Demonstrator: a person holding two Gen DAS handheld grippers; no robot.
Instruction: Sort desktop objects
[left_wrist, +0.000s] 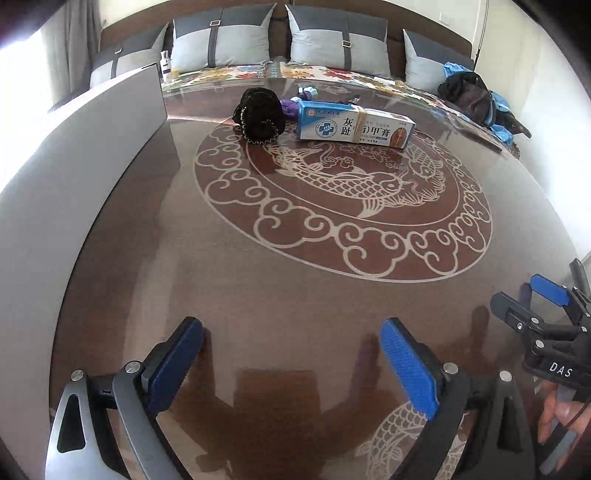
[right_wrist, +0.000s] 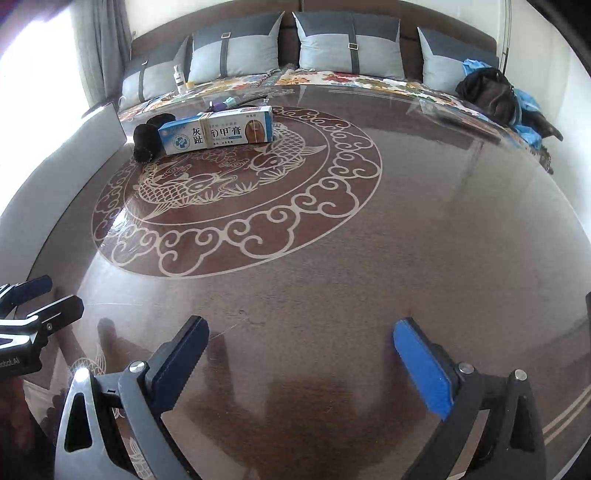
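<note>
A white and blue ointment box with a rubber band around it lies at the far side of the brown glass table. A black scrunchie-like bundle sits to its left, and small purple and pale items lie behind them. The box and black bundle also show in the right wrist view. My left gripper is open and empty over the near table. My right gripper is open and empty, to the right of the left one; it also shows in the left wrist view.
A grey box wall runs along the table's left side. Behind the table is a sofa with grey cushions, a white bottle and a black bag with blue cloth.
</note>
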